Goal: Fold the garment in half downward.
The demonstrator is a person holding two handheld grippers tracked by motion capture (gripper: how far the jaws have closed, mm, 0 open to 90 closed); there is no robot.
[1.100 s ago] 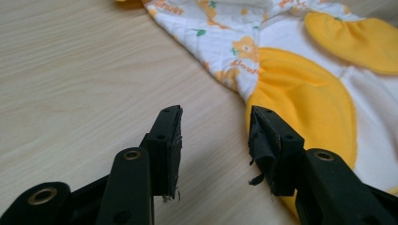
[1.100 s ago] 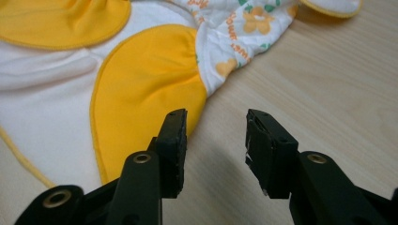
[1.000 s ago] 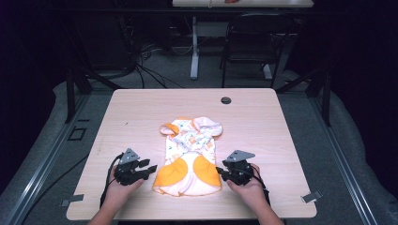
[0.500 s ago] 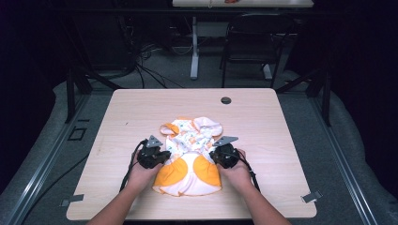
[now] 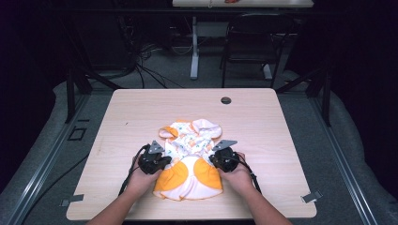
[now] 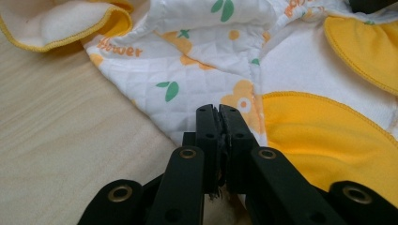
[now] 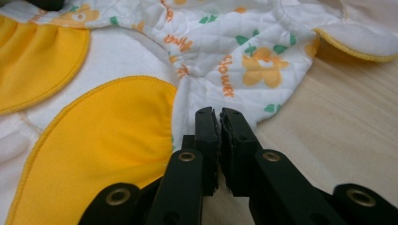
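Lying on the near half of the wooden surface (image 5: 263, 122), a small baby garment (image 5: 190, 161) is spread flat; it is white and quilted, with orange flowers, green leaves and orange printed letters, and it has yellow-orange panels (image 5: 206, 171) on the part nearest the person; a pale ruffle with a yellow edge (image 5: 206, 126) sits at its far end.

The left tongs (image 5: 165, 161) are at the left edge of the garment, at about its middle; in the left gripper view the left tongs (image 6: 219, 112) have their jaws almost together, with only a thin slit between them, and the tips rest right at the border of the quilted cloth, where white meets yellow; the jaws have just been closing; cloth seems pinched between them, though the fold itself is hard to see.

The right tongs (image 5: 215, 159) are at the opposite edge, facing the left ones across the garment; in the right gripper view the right tongs (image 7: 219, 115) show the same narrow slit, tips on the white cloth edge beside a yellow panel (image 7: 103, 140); here too a grip on the cloth looks likely.

Both of the person's hands come in from the near side; a cable trails from each tool over the surface; a small dark round hole (image 5: 225, 100) is in the surface near its far edge; beyond the surface a dark floor with cables and a chair (image 5: 248, 42) can be seen.
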